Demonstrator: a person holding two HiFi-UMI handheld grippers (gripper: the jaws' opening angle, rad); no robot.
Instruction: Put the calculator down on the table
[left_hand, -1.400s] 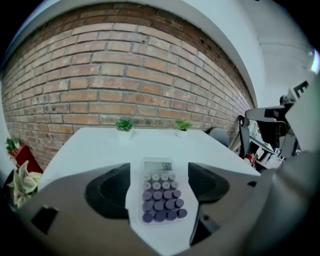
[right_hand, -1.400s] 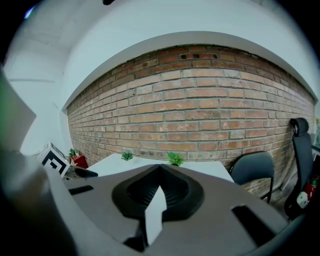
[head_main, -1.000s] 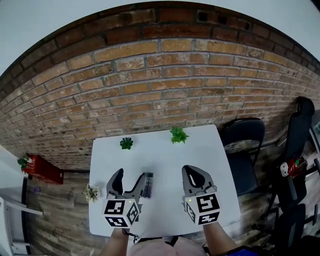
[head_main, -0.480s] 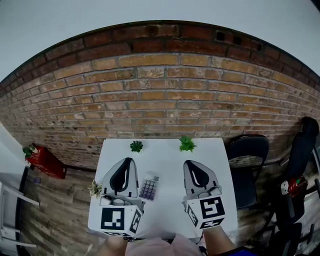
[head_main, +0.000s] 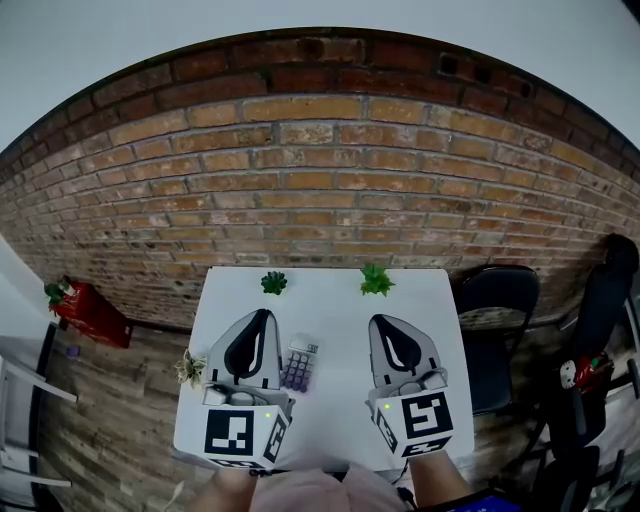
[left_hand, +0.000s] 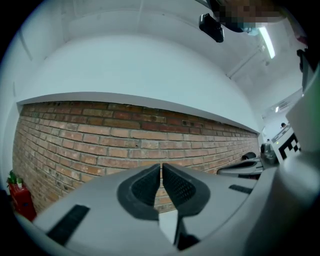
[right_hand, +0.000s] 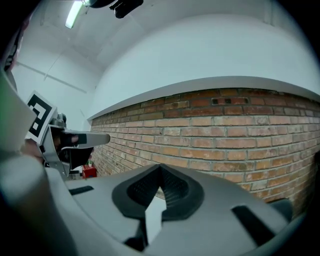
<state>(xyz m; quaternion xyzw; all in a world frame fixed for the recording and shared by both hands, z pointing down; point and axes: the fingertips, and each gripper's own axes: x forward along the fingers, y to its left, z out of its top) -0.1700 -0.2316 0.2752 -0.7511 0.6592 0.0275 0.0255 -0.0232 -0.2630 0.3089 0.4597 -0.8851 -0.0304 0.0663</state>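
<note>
The calculator (head_main: 298, 363), light grey with purple keys, lies flat on the white table (head_main: 330, 300), free of both grippers. My left gripper (head_main: 264, 314) is held above the table just left of the calculator, shut and holding nothing. My right gripper (head_main: 384, 320) hovers further right, also shut with nothing in it. In the left gripper view the jaws (left_hand: 161, 167) meet in front of the brick wall. In the right gripper view the jaws (right_hand: 160, 170) are also together, facing the same wall. Both point level, so neither gripper view shows the calculator.
Two small green plants (head_main: 274, 282) (head_main: 376, 280) stand at the table's far edge, and a pale one (head_main: 188, 368) at its left edge. A brick wall (head_main: 320, 190) rises behind. A black chair (head_main: 497, 300) stands to the right and a red object (head_main: 88, 312) on the floor to the left.
A second ago the left jaws stood open around the calculator. They have since shut, and both grippers have risen clear of it. The calculator stays on the table.
</note>
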